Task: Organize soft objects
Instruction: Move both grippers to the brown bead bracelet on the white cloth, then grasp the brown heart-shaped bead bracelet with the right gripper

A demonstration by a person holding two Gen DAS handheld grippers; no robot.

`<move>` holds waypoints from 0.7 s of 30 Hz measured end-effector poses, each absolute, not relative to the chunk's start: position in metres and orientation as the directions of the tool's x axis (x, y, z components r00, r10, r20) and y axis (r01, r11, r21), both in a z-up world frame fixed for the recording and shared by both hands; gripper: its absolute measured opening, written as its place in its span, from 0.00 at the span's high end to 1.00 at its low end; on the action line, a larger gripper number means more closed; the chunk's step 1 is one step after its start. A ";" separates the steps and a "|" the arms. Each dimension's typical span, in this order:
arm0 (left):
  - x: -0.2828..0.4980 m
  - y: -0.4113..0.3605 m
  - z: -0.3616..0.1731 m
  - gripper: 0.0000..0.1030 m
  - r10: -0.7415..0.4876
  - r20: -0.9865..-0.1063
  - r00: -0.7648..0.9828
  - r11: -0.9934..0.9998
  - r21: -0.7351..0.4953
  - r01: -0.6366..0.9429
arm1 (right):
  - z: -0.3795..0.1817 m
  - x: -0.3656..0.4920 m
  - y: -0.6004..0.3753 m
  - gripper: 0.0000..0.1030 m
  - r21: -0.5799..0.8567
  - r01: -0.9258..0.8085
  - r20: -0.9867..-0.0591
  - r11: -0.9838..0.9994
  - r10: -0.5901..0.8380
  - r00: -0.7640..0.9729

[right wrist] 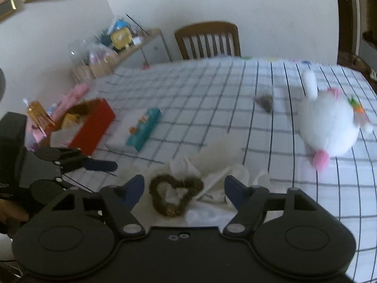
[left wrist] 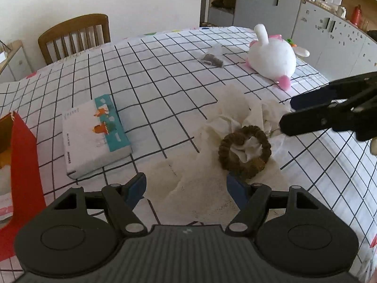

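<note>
A cream cloth [left wrist: 200, 184] lies crumpled on the checked tablecloth, threaded through a brown woven ring [left wrist: 245, 155]. My left gripper [left wrist: 186, 188] is open, its fingers either side of the cloth's near end. My right gripper [right wrist: 183, 188] is open, just above the ring [right wrist: 176, 195] and cloth [right wrist: 221, 151]; it also shows in the left wrist view [left wrist: 292, 115], right of the ring. A white plush rabbit [left wrist: 273, 56] lies at the far right of the table; it also shows in the right wrist view [right wrist: 327, 127].
A tissue pack [left wrist: 94, 136] lies left of the cloth. A red box [left wrist: 21, 165] stands at the left edge. A small grey pouch [left wrist: 212, 60] lies near the rabbit. A wooden chair [left wrist: 75, 35] stands behind the table, cabinets [left wrist: 266, 7] at the back right.
</note>
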State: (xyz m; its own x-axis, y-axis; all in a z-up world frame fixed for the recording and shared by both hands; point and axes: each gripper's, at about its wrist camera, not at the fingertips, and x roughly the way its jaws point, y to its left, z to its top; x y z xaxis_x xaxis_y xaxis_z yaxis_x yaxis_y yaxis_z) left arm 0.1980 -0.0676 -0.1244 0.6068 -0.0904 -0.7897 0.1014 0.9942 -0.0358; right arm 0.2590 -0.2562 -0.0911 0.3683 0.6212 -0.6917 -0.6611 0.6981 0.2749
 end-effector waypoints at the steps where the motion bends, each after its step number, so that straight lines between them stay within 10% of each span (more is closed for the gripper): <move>1: 0.199 -0.068 -0.126 0.27 -0.092 -0.792 0.604 0.994 -0.039 0.100 | -0.095 0.259 -0.254 0.32 0.275 -0.659 -0.698 0.700 0.617 0.363; 9: 0.204 -0.069 -0.133 0.30 -0.083 -0.801 0.593 0.996 -0.040 0.085 | -0.112 0.263 -0.242 0.55 0.289 -0.626 -0.738 0.724 0.585 0.335; 21: 0.201 -0.068 -0.135 0.71 -0.106 -0.813 0.572 0.994 -0.071 0.083 | -0.125 0.266 -0.236 0.86 0.286 -0.592 -0.769 0.753 0.550 0.328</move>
